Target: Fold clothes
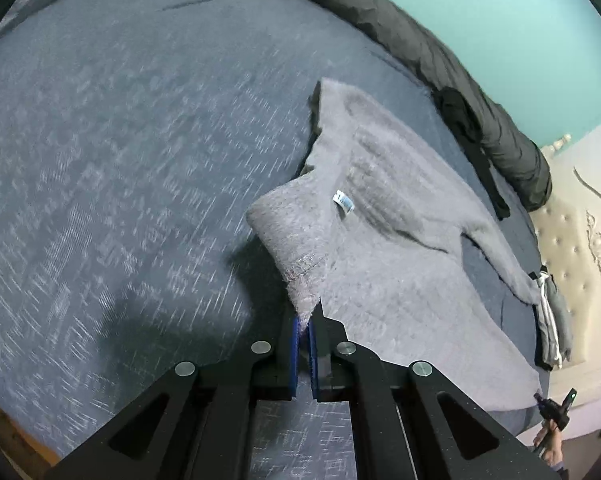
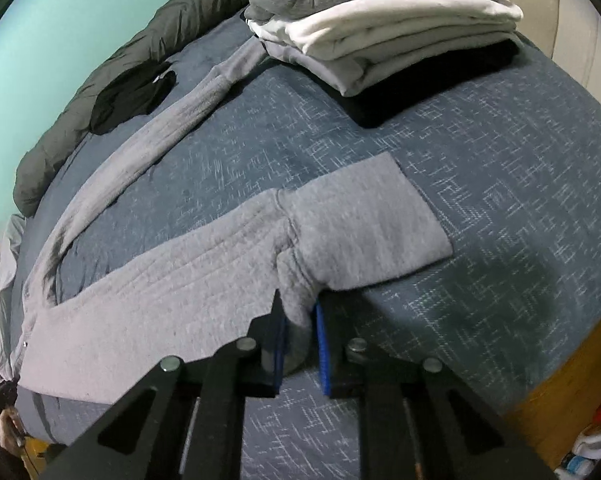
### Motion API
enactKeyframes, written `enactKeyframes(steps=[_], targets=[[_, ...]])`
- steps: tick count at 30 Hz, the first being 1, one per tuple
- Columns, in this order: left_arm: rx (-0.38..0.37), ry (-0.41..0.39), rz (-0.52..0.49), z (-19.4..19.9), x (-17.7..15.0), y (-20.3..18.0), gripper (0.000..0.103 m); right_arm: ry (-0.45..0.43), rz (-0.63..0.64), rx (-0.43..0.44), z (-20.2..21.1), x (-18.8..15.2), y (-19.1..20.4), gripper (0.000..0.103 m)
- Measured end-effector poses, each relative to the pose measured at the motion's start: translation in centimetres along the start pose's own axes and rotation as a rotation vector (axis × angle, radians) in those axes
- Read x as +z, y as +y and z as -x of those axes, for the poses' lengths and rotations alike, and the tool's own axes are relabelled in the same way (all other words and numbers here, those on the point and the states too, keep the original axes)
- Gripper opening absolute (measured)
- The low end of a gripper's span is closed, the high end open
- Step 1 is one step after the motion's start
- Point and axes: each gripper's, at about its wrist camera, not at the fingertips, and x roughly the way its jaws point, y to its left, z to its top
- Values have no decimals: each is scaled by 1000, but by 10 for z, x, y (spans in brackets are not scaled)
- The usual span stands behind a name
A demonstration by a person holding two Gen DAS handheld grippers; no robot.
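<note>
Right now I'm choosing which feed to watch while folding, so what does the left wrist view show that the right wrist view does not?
Only the left wrist view shows the left gripper shut on a corner of the grey sweater, the sweater's small label, and a tufted headboard.

Only the right wrist view shows the right gripper pinching sweater fabric beside the cuff, and the stack of folded clothes up close.

Both show the sweater spread on the blue bedspread, the dark rolled bedding and the teal wall.
</note>
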Motion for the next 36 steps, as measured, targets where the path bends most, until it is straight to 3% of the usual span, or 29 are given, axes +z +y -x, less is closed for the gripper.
enactKeyframes(steps=[3,5,6,7,11,14,20,22,25,31,36], targets=[[25,24,32,-14,-5,4,6,33,-19,-27,-6,-2,-4,19],[45,42,28,-17,-5,1,8,17,-9,-84,-3,-3,-3,34],[64,36,22,-15,-4,0,15,1,4,-110,0,-3,-1,40],[85,30,15,-12,-3,-2,22,-16,19,-128,7,-2,0,41],[113,-23,13,9,2,-13,31,-92,57,-176,31,5,4,47],[112,-62,-51,26,1,-30,50,-133,81,-91,40,12,19,50],[91,-117,-184,32,-3,-103,50,-110,110,103,17,31,82,54],[41,-125,-186,23,4,-126,51,-94,118,142,4,37,107,55],[5,-127,-205,-1,12,-160,52,-65,142,194,-19,47,151,57],[-44,-102,-211,-56,3,-194,55,-10,159,284,-64,52,232,60],[-25,-83,-262,-103,-14,-210,59,19,156,336,-109,47,285,60]])
